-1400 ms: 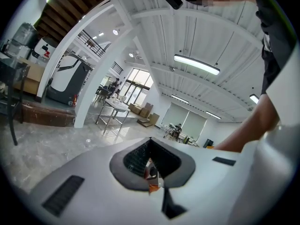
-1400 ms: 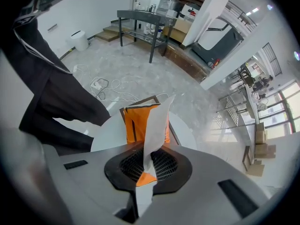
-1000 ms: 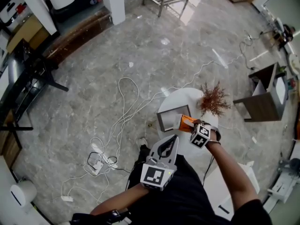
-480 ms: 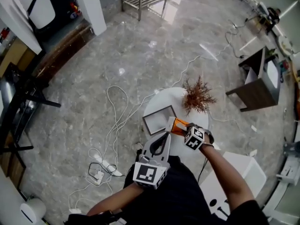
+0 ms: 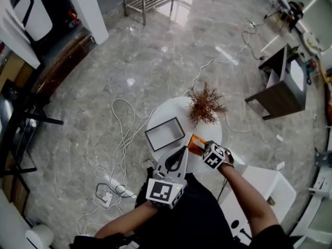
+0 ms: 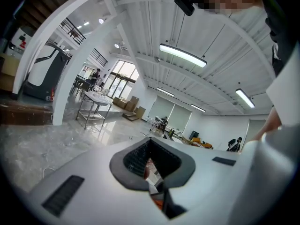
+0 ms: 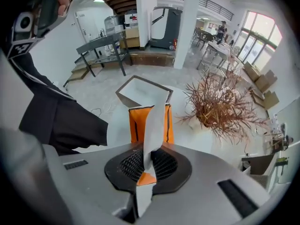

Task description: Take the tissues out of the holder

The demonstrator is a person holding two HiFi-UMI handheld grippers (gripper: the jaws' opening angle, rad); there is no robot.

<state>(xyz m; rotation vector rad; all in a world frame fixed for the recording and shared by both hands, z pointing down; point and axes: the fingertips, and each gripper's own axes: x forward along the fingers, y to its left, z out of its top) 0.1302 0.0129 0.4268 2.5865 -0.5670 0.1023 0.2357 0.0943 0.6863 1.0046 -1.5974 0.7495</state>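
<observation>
An orange tissue holder (image 5: 196, 143) (image 7: 151, 123) stands on the round white table (image 5: 171, 115), near its front edge. A white tissue (image 7: 153, 125) runs from the holder's top down into my right gripper (image 5: 206, 150) (image 7: 148, 157), which is shut on it. My left gripper (image 5: 182, 151) (image 6: 153, 162) hovers just left of the holder with its jaws shut and nothing in them. A sliver of orange shows through the gap between its pads.
A shallow grey tray (image 5: 165, 134) (image 7: 143, 91) lies on the table left of the holder. A dried brown plant (image 5: 206, 105) (image 7: 219, 104) stands at the table's far side. White cables (image 5: 124, 134) trail over the marble floor.
The head view has swung, so the table sits further left in frame. The holder and my right gripper now lie further from the tray, nearer the table's front edge.
</observation>
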